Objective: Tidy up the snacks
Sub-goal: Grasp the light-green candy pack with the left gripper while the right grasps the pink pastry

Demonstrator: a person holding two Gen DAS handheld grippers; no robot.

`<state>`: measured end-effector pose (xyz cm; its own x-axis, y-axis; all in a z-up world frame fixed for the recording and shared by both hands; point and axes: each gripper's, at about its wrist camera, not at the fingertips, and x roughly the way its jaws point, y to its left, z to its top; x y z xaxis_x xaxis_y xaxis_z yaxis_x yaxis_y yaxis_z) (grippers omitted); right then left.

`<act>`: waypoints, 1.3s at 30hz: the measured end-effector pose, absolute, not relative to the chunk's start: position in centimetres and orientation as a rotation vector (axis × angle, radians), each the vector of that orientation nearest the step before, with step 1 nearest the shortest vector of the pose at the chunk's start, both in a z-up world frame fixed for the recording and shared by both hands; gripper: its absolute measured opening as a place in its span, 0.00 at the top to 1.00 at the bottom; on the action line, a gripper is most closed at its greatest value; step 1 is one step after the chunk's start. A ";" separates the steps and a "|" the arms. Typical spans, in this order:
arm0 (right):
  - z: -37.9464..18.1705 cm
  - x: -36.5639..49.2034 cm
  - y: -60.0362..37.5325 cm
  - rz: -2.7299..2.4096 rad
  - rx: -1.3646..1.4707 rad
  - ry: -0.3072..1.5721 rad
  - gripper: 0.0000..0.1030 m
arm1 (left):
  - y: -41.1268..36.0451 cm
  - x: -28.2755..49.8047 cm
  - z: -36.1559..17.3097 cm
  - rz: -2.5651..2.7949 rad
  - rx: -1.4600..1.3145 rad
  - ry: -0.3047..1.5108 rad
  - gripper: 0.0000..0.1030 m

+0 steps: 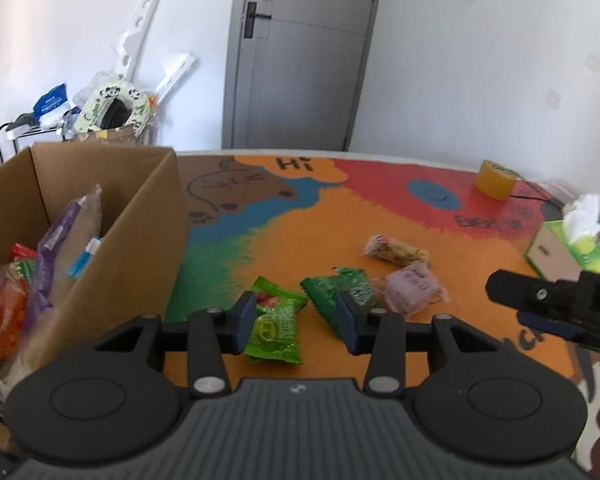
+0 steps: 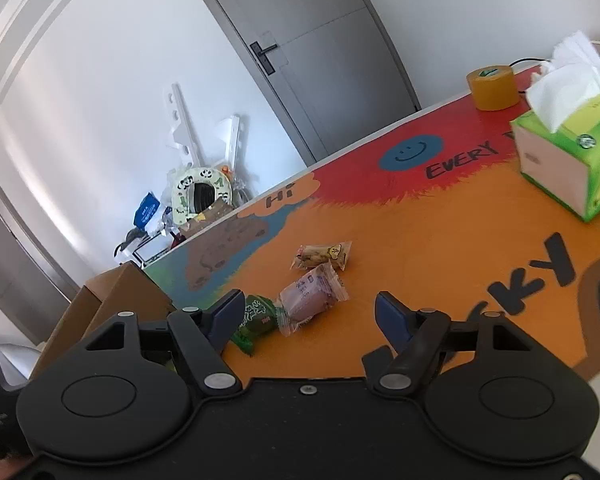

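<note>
Snacks lie on a bright painted table. The left gripper has its jaws partly apart around a green pack; the left pad looks to touch it, the right pad is clear. A second green pack, a purple pack and a tan pack lie close by. The right gripper is spread, holding nothing, near the purple pack. A box with snacks inside stands on the left.
</note>
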<state>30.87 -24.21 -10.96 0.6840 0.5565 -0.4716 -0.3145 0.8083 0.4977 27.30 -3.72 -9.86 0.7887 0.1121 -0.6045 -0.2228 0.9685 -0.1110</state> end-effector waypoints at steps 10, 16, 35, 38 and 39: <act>-11.3 33.8 -21.8 0.510 0.325 0.692 0.30 | -2.2 29.3 -12.4 0.222 -0.204 0.718 0.64; -11.7 35.2 -20.1 0.519 0.279 0.714 0.29 | -1.7 29.4 -12.3 0.208 -0.232 0.698 0.70; -13.2 34.7 -18.2 0.537 0.203 0.755 0.65 | -1.7 29.0 -12.2 0.168 -0.269 0.680 0.72; -13.1 33.7 -19.1 0.526 0.222 0.754 0.66 | -1.8 28.5 -11.8 0.164 -0.272 0.668 0.73; -13.0 33.2 -19.5 0.521 0.229 0.755 0.66 | -1.8 28.3 -11.7 0.163 -0.272 0.665 0.73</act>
<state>33.25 -19.45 -13.04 0.6099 0.5270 -0.5918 -0.3670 0.8498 0.3785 28.27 -1.85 -11.74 0.7762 0.0619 -0.6275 -0.2346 0.9520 -0.1964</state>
